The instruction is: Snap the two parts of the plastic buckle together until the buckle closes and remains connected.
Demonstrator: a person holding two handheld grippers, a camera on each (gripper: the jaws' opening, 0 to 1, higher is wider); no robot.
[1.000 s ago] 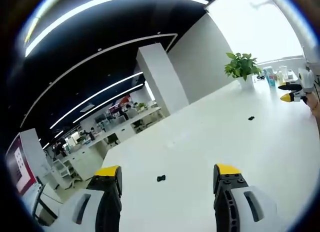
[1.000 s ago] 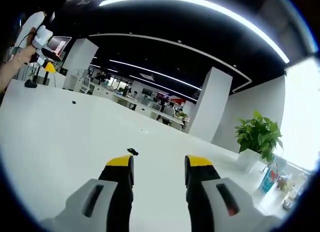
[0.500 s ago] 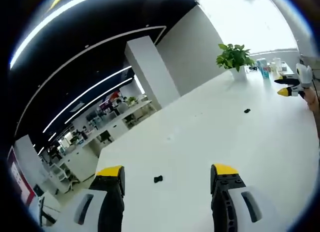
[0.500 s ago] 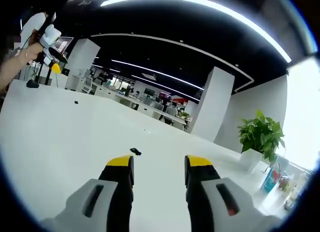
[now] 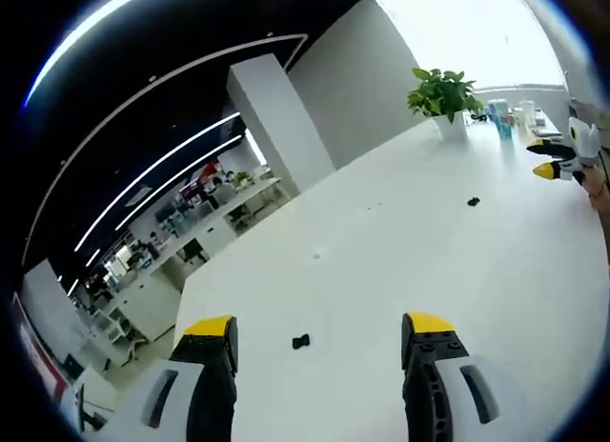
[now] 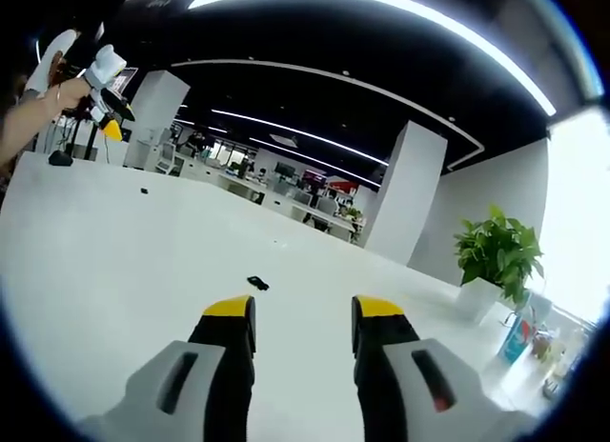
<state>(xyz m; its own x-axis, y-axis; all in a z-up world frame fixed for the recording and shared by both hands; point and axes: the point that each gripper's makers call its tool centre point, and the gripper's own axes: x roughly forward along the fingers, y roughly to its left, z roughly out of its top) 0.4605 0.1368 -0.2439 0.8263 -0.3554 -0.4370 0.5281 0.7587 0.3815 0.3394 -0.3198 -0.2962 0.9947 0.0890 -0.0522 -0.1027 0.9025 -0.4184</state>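
A small black buckle part [image 5: 300,342] lies on the white table [image 5: 381,261], just ahead of my left gripper [image 5: 319,328] and between its jaw lines; the jaws stand open and hold nothing. The second black buckle part [image 5: 473,201] lies farther off to the right. In the right gripper view that second buckle part [image 6: 257,284] lies on the table just beyond the left jaw of my right gripper [image 6: 303,309], which is open and empty. The first buckle part [image 6: 144,190] is a far speck at the left. The other gripper shows at each view's edge: right gripper [image 5: 562,164], left gripper [image 6: 103,78] in a hand.
A potted plant [image 5: 443,91] [image 6: 500,253] stands at the table's far end, with bottles and cups [image 5: 510,113] beside it. A dark stand base [image 6: 60,159] sits at the table's left edge. An open office with desks lies beyond the table.
Both views have shifted slightly with the hands. Both buckle parts lie where they were. In the right gripper view the left gripper has drifted a little to the right. Both grippers' jaws remain open.
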